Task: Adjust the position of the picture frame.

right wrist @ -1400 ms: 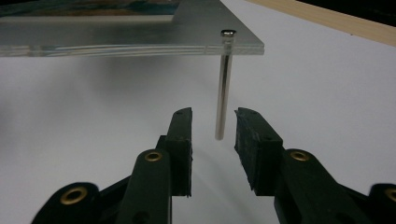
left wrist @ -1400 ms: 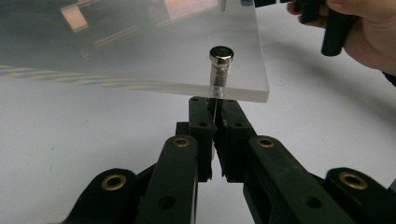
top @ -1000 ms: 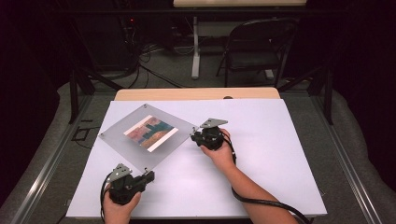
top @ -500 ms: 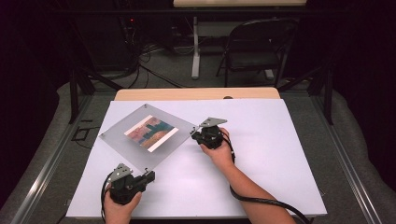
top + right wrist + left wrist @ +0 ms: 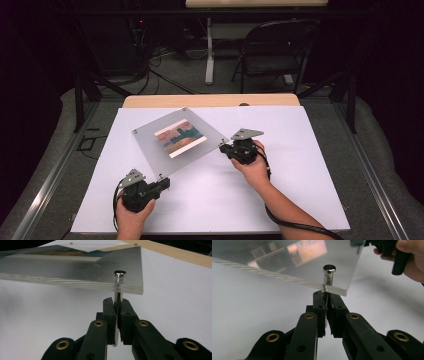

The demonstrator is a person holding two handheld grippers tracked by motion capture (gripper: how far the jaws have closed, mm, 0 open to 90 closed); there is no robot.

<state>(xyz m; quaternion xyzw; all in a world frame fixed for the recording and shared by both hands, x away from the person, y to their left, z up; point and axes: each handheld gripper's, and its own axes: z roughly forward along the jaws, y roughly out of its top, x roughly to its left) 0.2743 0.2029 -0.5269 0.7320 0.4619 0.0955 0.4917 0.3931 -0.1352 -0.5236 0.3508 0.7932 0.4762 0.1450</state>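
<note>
A clear acrylic plate (image 5: 150, 150) with a coloured picture (image 5: 179, 138) in its middle lies slantwise on the white table top (image 5: 300, 190). Metal posts stand at its corners. My left gripper (image 5: 162, 181) is at the plate's near corner. In the left gripper view its jaws are shut on the thin metal post (image 5: 329, 270) under that corner (image 5: 327, 302). My right gripper (image 5: 223, 146) is at the plate's right corner. The right gripper view shows its jaws closed on that corner's post (image 5: 120, 275), just below the plate's edge (image 5: 117, 302). A hand holds each gripper.
A wooden strip (image 5: 210, 101) runs along the table's far edge. Behind it stand a dark folding chair (image 5: 277, 55) and a table leg (image 5: 210, 50), with cables on the floor. Metal rails (image 5: 50, 175) flank the table. Bare white surface lies right of the right hand.
The right gripper has moved to the right, and the plate has swung right with it. The plate's near corner and the left gripper have stayed in place.
</note>
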